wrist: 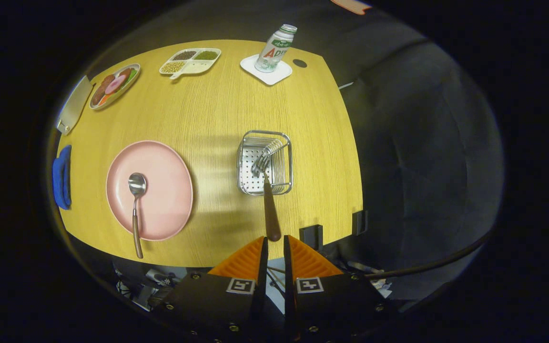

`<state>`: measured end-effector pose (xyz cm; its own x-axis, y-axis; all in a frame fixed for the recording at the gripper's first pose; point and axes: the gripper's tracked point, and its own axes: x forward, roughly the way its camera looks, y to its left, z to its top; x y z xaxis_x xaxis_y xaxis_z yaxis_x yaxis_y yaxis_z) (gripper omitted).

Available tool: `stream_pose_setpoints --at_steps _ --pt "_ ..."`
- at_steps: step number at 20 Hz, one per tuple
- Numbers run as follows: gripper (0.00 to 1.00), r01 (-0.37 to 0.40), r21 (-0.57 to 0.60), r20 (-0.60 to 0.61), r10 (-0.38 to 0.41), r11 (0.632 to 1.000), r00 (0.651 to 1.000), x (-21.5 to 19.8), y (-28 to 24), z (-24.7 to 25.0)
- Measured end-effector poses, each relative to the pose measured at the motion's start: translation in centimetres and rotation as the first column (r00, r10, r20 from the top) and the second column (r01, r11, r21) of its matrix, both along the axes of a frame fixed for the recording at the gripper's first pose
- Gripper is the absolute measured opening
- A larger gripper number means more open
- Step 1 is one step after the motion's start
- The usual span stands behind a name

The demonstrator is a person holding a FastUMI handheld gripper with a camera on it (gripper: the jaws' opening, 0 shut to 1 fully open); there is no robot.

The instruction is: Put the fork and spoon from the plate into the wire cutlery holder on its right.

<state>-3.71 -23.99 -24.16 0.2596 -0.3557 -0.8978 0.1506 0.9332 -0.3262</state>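
Note:
My gripper (274,240) is held high over the near edge of the table, its orange fingers (246,259) almost together and pinching the very end of the fork's brown handle. The fork (269,205) hangs from them, with its tines down inside the wire cutlery holder (288,162) just ahead. Left of the holder lies the pink plate (169,186). On it rests the spoon (136,190), its bowl toward the far side and its brown handle sticking out over the plate's near rim.
At the far side of the wooden table (217,114) stand a bottle (277,47) on a white coaster, a divided tray of beans (190,61) and a plate of food (114,85). A blue cloth (62,176) lies at the left edge. Black clamps (311,236) sit on the near edge.

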Motion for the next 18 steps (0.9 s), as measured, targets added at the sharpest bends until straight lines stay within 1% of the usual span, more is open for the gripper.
stream_pose_setpoints --at_steps 2,5,9,18 --pt "0.28 0.004 -0.007 0.014 -0.004 1.000 1.000 -0.2 0.2 0.8" --pt "0.29 0.000 -0.023 0.027 0.000 1.000 1.000 -0.3 0.7 1.5" --pt "0.29 -0.023 -0.042 0.046 0.025 0.999 0.999 -0.3 2.4 2.5" --pt "0.29 -0.126 -0.036 0.078 0.129 0.991 0.989 0.0 9.8 3.3"
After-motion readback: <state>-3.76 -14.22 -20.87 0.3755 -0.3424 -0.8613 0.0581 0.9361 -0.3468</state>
